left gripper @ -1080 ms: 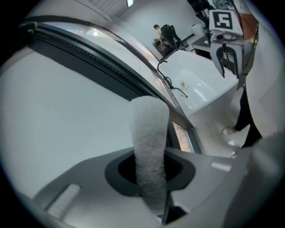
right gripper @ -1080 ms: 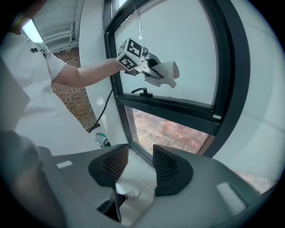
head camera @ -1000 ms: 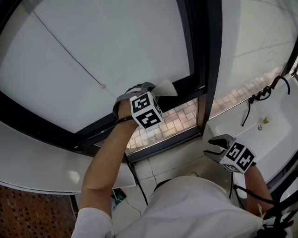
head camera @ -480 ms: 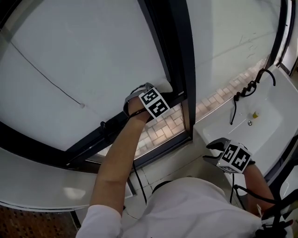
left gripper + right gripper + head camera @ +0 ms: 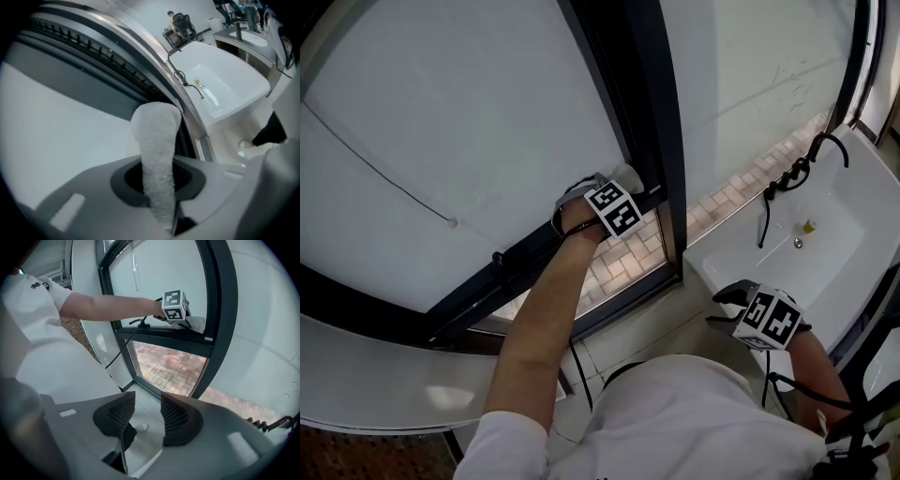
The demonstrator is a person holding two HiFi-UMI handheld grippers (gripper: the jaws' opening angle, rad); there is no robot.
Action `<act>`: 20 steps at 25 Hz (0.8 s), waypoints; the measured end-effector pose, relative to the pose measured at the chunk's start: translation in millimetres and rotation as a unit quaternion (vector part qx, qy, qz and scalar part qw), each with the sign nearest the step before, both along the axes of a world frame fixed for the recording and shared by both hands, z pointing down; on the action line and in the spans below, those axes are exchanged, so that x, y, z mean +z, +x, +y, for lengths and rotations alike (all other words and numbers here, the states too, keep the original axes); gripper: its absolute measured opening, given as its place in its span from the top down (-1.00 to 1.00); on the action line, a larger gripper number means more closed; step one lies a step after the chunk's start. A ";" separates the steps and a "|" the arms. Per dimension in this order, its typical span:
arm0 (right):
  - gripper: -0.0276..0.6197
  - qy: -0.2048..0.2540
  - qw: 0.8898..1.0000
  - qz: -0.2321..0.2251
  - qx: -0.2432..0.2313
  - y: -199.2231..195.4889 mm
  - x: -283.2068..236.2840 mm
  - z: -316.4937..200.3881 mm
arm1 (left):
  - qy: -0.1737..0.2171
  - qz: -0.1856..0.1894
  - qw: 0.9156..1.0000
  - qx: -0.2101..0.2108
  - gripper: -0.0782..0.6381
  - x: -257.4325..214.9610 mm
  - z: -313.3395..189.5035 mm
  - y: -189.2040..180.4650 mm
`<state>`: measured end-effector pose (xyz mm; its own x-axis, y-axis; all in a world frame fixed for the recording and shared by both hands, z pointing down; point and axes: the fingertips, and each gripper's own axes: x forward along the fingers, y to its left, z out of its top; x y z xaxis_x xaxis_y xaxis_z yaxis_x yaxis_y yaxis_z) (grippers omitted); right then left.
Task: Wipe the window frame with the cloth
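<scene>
My left gripper [image 5: 617, 186] is shut on a white cloth [image 5: 629, 174] and holds it against the dark window frame [image 5: 649, 112], in the corner where the horizontal rail [image 5: 525, 258] meets the upright. In the left gripper view the cloth [image 5: 157, 150] stands up from between the jaws, with its top against the frame [image 5: 93, 56]. Low at the right, my right gripper [image 5: 722, 307] is open and holds nothing. Seen from the right gripper [image 5: 146, 416], the left gripper [image 5: 187, 320] and the cloth [image 5: 198, 324] rest on the rail.
A white sink [image 5: 839, 248] with a dark faucet [image 5: 787, 178] stands to the right of the window. A curved white sill [image 5: 384, 375] lies at lower left. Brick paving [image 5: 623, 258] shows through the lower pane. A cable [image 5: 123, 345] hangs from the left gripper.
The left gripper and cloth have slid right along the horizontal rail, closer to the upright. The head view has shifted. The right gripper has hardly moved.
</scene>
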<state>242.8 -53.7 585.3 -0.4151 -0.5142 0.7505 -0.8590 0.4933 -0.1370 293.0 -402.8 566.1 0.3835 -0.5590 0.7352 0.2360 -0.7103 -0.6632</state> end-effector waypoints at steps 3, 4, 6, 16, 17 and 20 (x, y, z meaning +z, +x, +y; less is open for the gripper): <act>0.38 0.003 1.000 -0.002 -0.002 -0.9 -0.2 -2.0 | -0.008 -0.008 1.000 0.004 0.54 3.4 5.5 -2.2; 0.38 0.003 1.000 -0.002 -0.004 -1.0 0.7 -2.6 | -0.013 -0.008 1.000 0.005 0.54 3.9 7.6 -3.1; 0.38 0.001 1.000 -0.002 -0.008 -1.0 3.5 -3.5 | -0.022 -0.009 1.000 0.010 0.54 4.4 13.8 -5.0; 0.38 0.001 1.000 -0.009 -0.016 -9.5 3.8 -10.5 | -0.055 -0.017 0.997 0.047 0.54 12.7 58.1 -14.3; 0.38 0.001 1.000 -0.009 -0.017 -9.8 4.1 -10.6 | -0.056 -0.017 0.997 0.050 0.54 14.4 62.5 -15.3; 0.38 0.002 1.000 -0.007 -0.017 -8.3 5.9 -10.8 | -0.062 -0.011 0.996 0.060 0.54 16.1 77.7 -17.2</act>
